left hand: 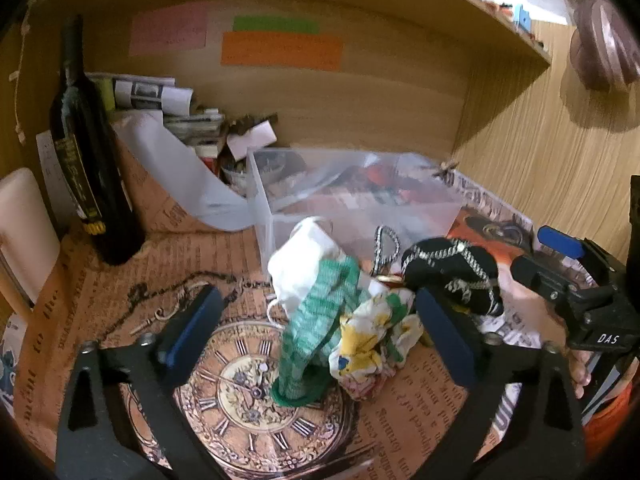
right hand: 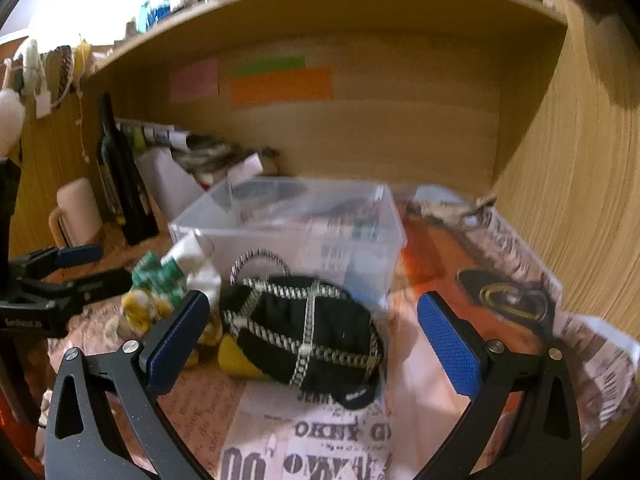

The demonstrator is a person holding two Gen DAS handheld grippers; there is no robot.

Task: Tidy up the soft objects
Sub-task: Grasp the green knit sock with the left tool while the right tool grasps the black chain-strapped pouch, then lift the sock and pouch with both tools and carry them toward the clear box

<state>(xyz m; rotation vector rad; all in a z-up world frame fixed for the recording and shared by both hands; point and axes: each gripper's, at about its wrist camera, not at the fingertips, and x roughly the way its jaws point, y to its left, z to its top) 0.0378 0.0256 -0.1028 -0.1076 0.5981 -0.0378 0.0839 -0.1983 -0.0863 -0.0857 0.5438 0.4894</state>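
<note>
A: 2 tools, both spread wide, neither holding anything. Left tool (left hand: 316, 332) frames the green sock (left hand: 320, 320) and floral cloth (left hand: 376, 344); right tool (right hand: 312, 340) frames the black cap (right hand: 308, 332).

B: Why there?

A: Likely lining up grasps. All 3 lie heaped on the worktop (left hand: 132, 292), just before the clear bin (right hand: 304, 224), probably their destination.

Green knit sock (left hand: 316, 320), soft ribbed cloth. Floral cloth (left hand: 376, 340), thin and crumpled. Black pouch (right hand: 308, 328), matt fabric with shiny metal chain. Clear box (right hand: 296, 220), smooth frosted plastic. Dark bottle (left hand: 88, 152), glossy glass. Tabletop (left hand: 224, 364) covered in matt printed paper. Wood-grain shelf walls (left hand: 540, 128), smooth. Left tool (left hand: 316, 328) and right tool (right hand: 316, 344): matt black frames, textured blue pads (right hand: 448, 344).
</note>
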